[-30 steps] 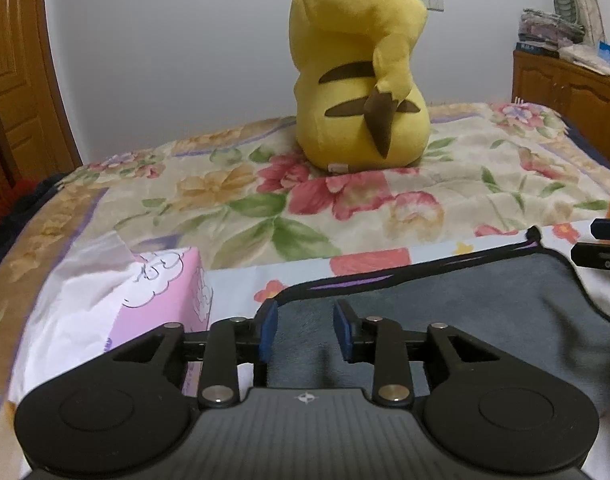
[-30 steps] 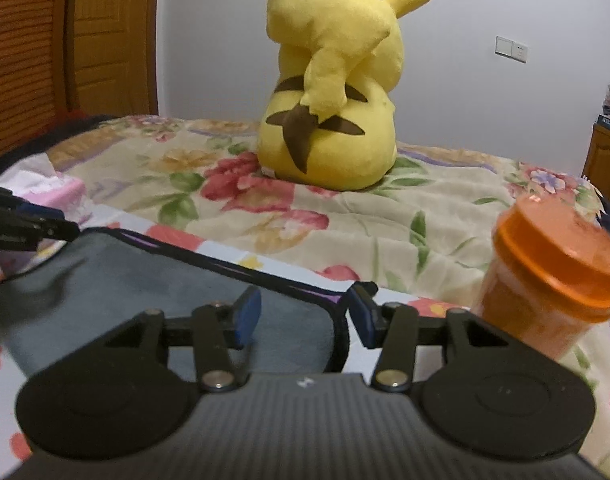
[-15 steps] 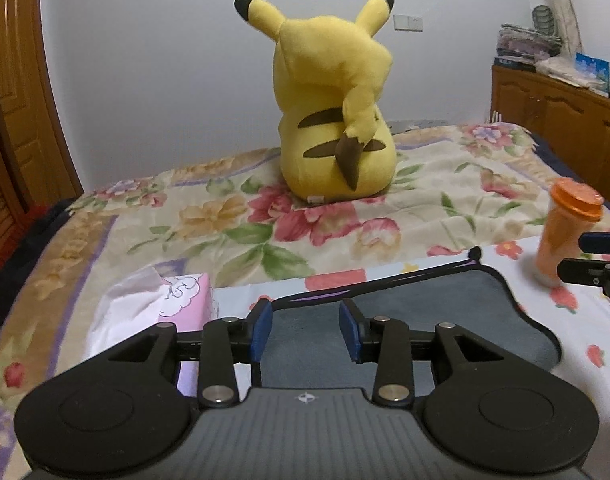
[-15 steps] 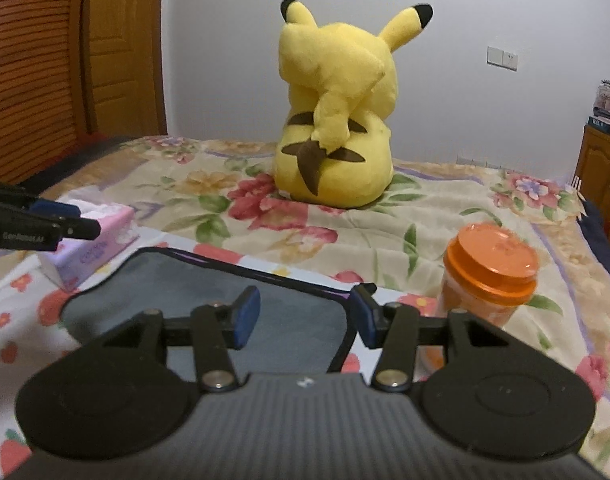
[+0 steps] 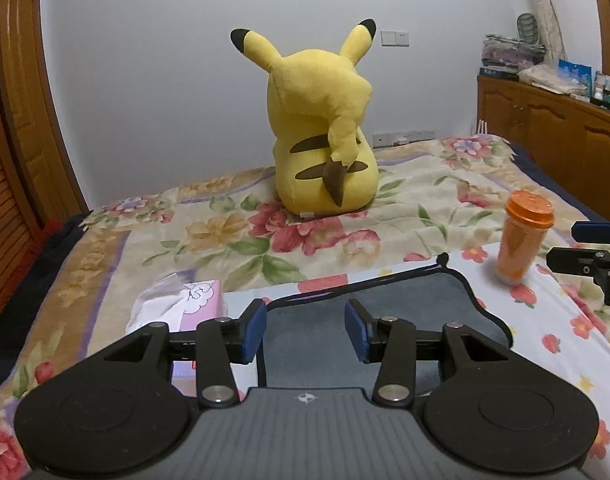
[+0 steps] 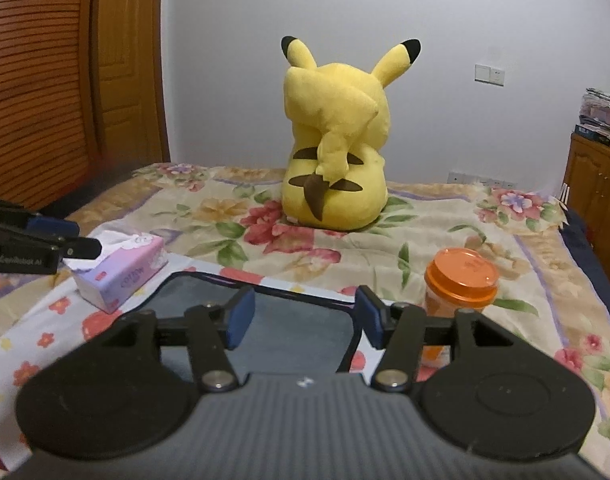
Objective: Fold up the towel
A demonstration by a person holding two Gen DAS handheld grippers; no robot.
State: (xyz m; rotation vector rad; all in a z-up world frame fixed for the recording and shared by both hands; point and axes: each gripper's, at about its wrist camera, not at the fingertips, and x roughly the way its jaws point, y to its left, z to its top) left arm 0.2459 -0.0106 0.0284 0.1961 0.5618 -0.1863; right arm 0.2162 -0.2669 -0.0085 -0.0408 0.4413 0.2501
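A grey towel (image 5: 405,312) with a dark trim lies flat on the bed in front of both grippers; it also shows in the right wrist view (image 6: 297,320). My left gripper (image 5: 305,332) is open and empty, raised over the towel's near left part. My right gripper (image 6: 303,320) is open and empty, raised over the towel's near right part. The right gripper's fingers (image 5: 597,240) show at the right edge of the left wrist view. The left gripper's fingers (image 6: 65,240) show at the left edge of the right wrist view.
A pink tissue box (image 5: 193,300) sits left of the towel, also in the right wrist view (image 6: 121,272). An orange lidded cup (image 5: 523,240) stands right of it (image 6: 457,284). A yellow plush (image 5: 325,140) sits farther back. A wooden cabinet (image 5: 553,136) stands at the right.
Both grippers have pulled back and risen from the towel, so more of the bed, the cup and the tissue box comes into view. Both stay open.
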